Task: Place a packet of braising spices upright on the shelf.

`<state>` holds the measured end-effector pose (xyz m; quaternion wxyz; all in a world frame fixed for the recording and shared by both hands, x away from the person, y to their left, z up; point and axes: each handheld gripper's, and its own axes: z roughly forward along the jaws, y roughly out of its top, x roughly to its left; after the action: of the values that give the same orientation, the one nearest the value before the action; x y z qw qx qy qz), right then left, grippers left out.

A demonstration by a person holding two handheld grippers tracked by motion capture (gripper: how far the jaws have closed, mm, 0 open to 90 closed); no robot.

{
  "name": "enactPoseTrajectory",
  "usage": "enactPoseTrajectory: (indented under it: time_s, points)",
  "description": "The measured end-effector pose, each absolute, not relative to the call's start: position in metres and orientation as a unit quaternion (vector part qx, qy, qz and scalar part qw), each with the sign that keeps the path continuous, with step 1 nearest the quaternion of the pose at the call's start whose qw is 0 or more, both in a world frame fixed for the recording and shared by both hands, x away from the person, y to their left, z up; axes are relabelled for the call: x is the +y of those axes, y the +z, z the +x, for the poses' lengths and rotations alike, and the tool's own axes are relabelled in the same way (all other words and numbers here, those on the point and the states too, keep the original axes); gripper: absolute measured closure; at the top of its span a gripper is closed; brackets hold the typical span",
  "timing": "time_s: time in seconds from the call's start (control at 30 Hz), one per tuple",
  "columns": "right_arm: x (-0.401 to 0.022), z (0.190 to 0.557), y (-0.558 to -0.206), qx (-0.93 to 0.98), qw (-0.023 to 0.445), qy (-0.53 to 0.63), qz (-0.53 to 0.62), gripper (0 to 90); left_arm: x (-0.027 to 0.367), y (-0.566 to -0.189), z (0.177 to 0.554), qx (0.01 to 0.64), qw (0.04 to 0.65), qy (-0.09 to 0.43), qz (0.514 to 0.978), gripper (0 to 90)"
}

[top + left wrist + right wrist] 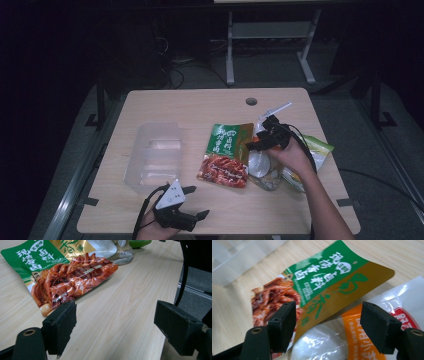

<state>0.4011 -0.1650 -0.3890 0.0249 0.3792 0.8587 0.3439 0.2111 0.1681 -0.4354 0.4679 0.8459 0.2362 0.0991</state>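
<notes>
A green and red food packet (226,154) (62,277) (317,287) lies flat in the middle of the table (200,107). Partly under its right edge is an orange and white packet (262,160) (367,340). My right gripper (265,140) (328,317) hovers open just above where those two packets overlap, nothing between its jaws. My left gripper (192,202) (115,322) is held low near the table's front edge, open and empty, pointing toward the green packet's red end.
A clear plastic bin (155,155) stands left of the packets. A yellow-green packet (317,150) lies under the right forearm at the table's right side. A cable hole (251,101) sits near the far edge.
</notes>
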Motion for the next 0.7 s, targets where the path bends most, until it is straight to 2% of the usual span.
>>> enactPoseTrajectory:
  time_s: [0.37, 0.53, 0.6, 0.63, 0.7]
  points:
    - [-0.162, 0.432, -0.410, 0.843, 0.008, 0.336, 0.420, 32.9, 0.164, -0.437, 0.211, 0.234, 0.472, 0.095, 0.845, 17.7]
    - [-0.153, 0.438, -0.417, 0.840, 0.004, 0.332, 0.429, 40.1, 0.162, -0.438, 0.211, 0.235, 0.472, 0.092, 0.845, 17.7]
    - [-0.152, 0.443, -0.422, 0.829, -0.016, 0.337, 0.445, 46.0, 0.162, -0.437, 0.211, 0.234, 0.470, 0.092, 0.846, 17.7]
    - [-0.152, 0.443, -0.422, 0.829, -0.016, 0.337, 0.445, 46.0, 0.162, -0.437, 0.211, 0.234, 0.470, 0.092, 0.846, 17.7]
    - [-0.150, 0.445, -0.425, 0.824, -0.032, 0.343, 0.450, 53.6, 0.162, -0.437, 0.211, 0.232, 0.468, 0.092, 0.847, 17.7]
